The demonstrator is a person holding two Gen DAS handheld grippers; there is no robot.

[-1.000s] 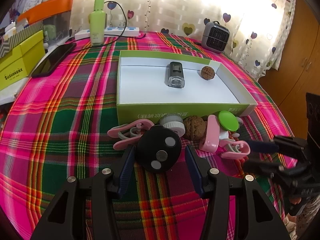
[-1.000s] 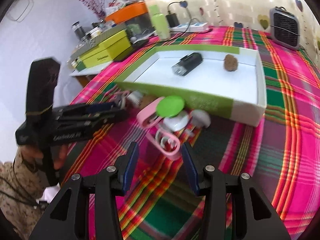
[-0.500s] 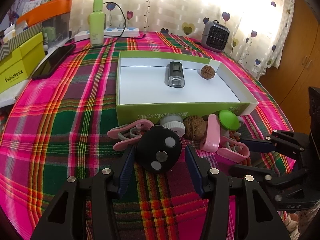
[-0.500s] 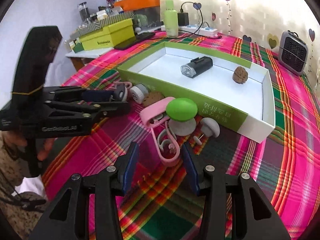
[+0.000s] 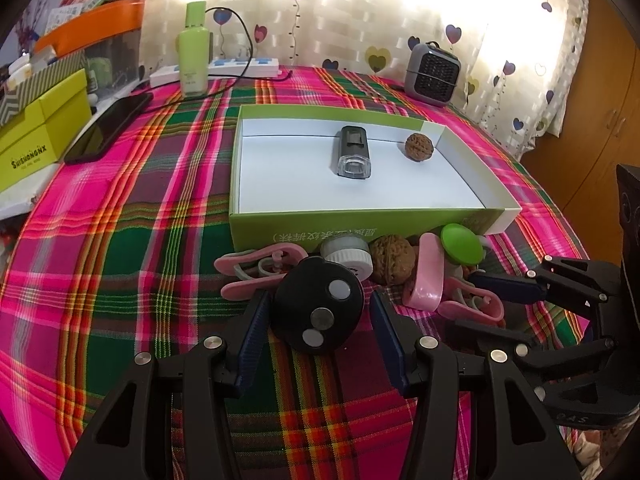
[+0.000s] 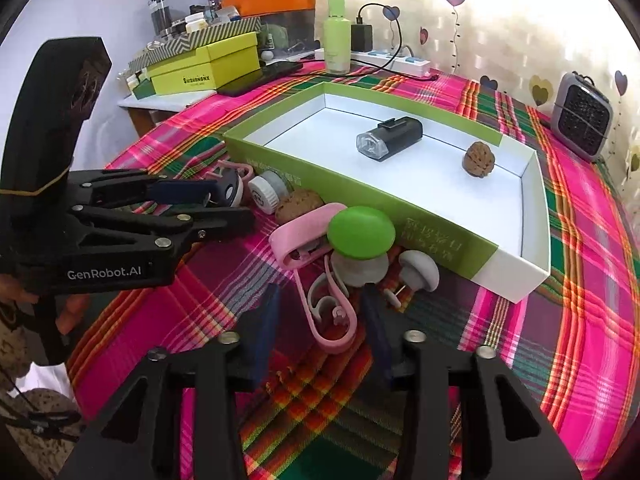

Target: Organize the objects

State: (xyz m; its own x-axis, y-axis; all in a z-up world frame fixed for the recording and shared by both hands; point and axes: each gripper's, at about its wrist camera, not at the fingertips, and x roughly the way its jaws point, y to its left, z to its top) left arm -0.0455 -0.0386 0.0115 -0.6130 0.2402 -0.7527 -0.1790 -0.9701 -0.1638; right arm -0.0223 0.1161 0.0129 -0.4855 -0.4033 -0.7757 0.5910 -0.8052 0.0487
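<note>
Right now the pink clip (image 6: pixel 332 320) lies between the closing right gripper's (image 6: pixel 320 320) jaws.

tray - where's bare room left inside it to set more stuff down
Free: the tray floor left of the black light, and the strip along its near wall. Taken: the far side, with the light and a walnut. Crowded: the clutter outside that wall.

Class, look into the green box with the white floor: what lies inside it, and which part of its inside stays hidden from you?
Inside the green box lie a black bike light and a walnut, apart from each other. The near wall hides a strip of floor just behind it.
</note>
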